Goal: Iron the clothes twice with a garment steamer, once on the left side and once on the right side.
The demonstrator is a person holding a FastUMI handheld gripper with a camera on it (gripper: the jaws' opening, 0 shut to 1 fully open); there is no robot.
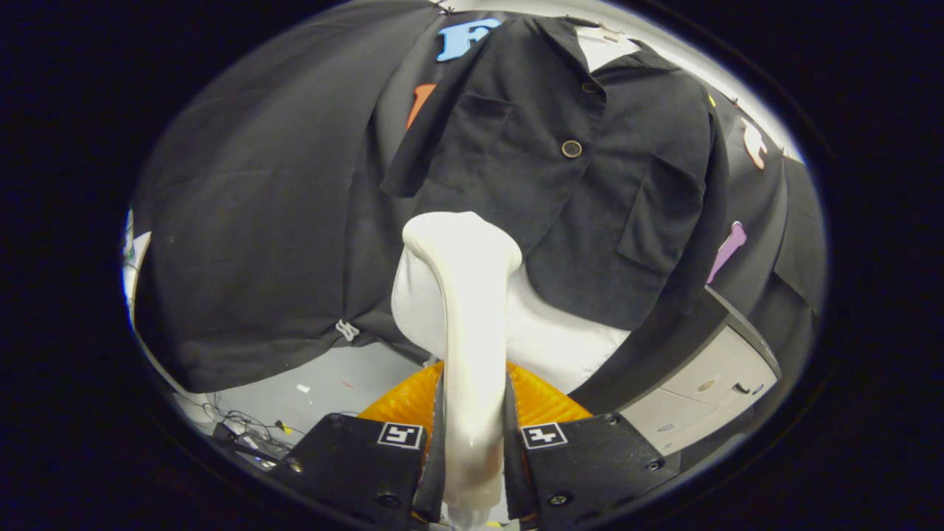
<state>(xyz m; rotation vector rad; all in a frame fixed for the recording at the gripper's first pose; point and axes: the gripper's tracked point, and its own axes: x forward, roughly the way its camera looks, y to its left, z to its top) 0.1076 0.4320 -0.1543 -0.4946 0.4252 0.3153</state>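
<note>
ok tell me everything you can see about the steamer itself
The garment steamer is glossy white plastic: a slim handle running forward from between the gripper fingers, which clamp it on both sides, widening into a flared head. The head reaches the lower front of the hanging black shirt, at or very near the fabric below its buttons. Behind the handle sits a rounder white body above a ribbed orange part. No steam is visible.

steamer [472, 324] between fingers [441, 442] | shirt [560, 184] hangs beyond its head
</note>
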